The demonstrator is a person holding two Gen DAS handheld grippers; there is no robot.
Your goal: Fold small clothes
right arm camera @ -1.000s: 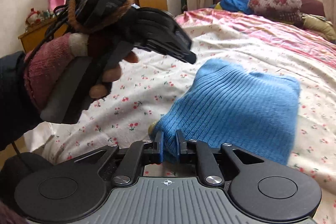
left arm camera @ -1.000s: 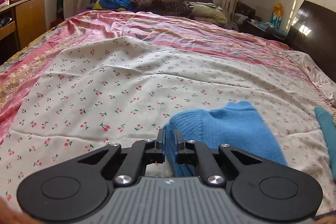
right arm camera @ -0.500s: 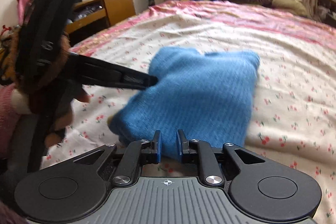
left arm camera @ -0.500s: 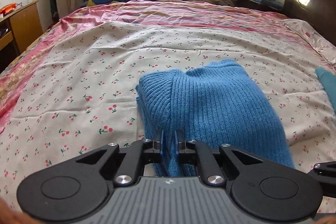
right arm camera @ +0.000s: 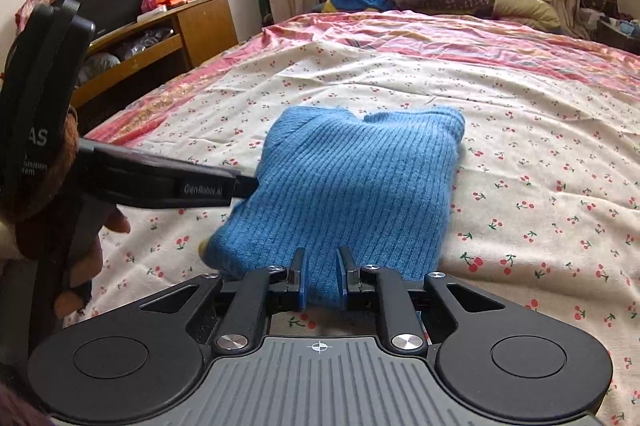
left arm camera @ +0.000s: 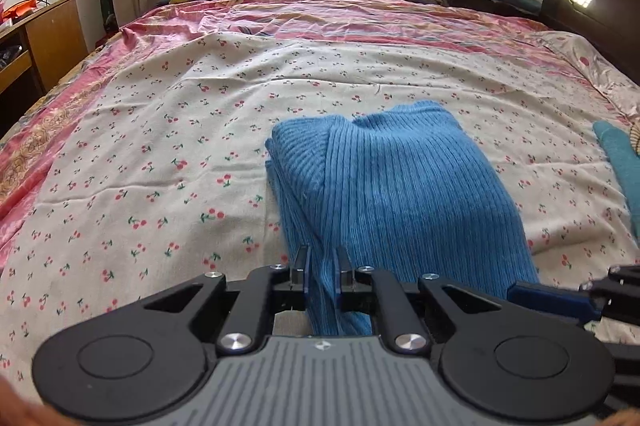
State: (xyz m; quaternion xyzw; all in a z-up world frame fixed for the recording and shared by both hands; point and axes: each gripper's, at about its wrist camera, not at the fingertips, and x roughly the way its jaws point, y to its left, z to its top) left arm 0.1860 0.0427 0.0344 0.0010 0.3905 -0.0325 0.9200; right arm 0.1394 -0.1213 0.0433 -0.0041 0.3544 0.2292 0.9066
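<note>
Soft, light blue ribbed knit garment (left arm camera: 400,186) lies doubled on cherry-print bedsheet (left arm camera: 160,146), near hem pinched by left gripper (left arm camera: 322,268) and right gripper (right arm camera: 322,272); limp, best gripped at edges.

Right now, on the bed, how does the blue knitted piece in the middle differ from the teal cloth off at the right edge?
The blue ribbed sweater is folded into a thick bundle in mid-bed; the teal cloth lies flat and mostly out of frame. The sweater is a brighter blue, the cloth greener. The left gripper and right gripper both pinch the sweater's near edge; nothing touches the cloth. Both rest on the cherry-print sheet.
</note>
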